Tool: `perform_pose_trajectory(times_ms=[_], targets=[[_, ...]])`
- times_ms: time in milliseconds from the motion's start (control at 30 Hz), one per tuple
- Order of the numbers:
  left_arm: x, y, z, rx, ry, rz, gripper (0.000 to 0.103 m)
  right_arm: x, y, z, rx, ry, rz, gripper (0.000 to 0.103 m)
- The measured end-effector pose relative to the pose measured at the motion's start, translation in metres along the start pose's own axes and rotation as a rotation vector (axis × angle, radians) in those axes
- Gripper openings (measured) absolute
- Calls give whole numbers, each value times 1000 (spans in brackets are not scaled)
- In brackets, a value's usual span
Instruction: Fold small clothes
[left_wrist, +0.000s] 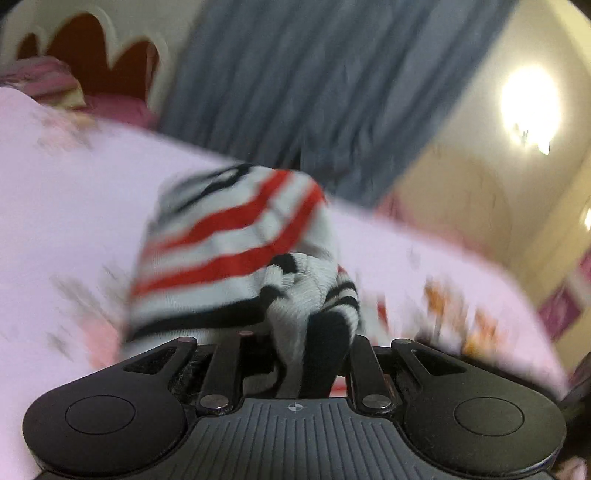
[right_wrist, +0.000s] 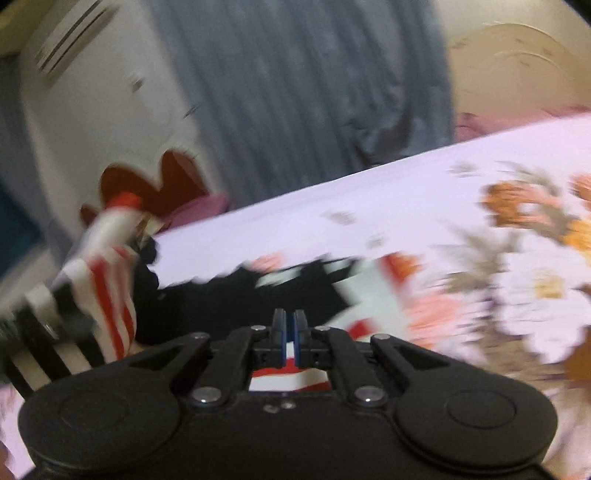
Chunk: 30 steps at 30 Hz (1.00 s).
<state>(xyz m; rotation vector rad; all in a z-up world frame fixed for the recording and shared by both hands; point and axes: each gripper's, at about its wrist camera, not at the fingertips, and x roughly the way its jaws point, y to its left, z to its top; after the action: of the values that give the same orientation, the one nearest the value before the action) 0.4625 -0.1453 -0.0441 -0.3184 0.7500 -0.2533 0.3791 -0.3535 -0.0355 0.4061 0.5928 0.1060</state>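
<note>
Both views heavily motion-blurred.

Left gripper (left_wrist: 295, 354): a bunch of striped knit garment (left_wrist: 236, 240) fills the space between the linkage arms; white, red and black stripes. The finger pads themselves are buried under the cloth, so I cannot tell how far the jaws stand apart, only that fabric is bunched between them and rises ahead of them. The rest of the garment mounds up just beyond the jaws, over the bed sheet (left_wrist: 66, 206), pale lilac with blurred floral print. Beyond the sheet: grey-blue curtain (left_wrist: 295, 74), and to the upper left a white headboard (left_wrist: 162, 44) with a dark red scalloped cut-out. Bright wall lamp (left_wrist: 528, 107) far right of the jaws.

Right gripper (right_wrist: 289, 332): jaws nearly pressed together, blue pads facing, only a thin slit between; whether any cloth is nipped there cannot be made out. Red-and-white striped fabric shows directly beneath and behind the jaws. Black part of the garment spreads just ahead of them on the sheet. Left of the jaws, the left gripper is partly visible with striped fabric draped over it, lifted off the sheet. Orange and pink flowers printed on the sheet to the right.
</note>
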Motion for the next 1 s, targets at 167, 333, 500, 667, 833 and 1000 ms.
perform_pose_trajectory(times_ms=[167,333,500,667,833,1000], targets=[[29,-51,-42,138,104,-37,71,-19,-53,11,114,35,26,31],[-42,-29,-20,75,-51,-120,71,-19,-66,12,158,65,102,45],[-48,42,9,36,-73,56,50,8,-48,7,182,185,224,55],[-7,88,14,-20,24,102,43,51,-21,0,164,329,235,58],[16,85,-6,26,70,115,41,81,1,-10,119,413,212,49],[6,79,0,97,69,82,28,83,29,-13,-28,372,170,20]])
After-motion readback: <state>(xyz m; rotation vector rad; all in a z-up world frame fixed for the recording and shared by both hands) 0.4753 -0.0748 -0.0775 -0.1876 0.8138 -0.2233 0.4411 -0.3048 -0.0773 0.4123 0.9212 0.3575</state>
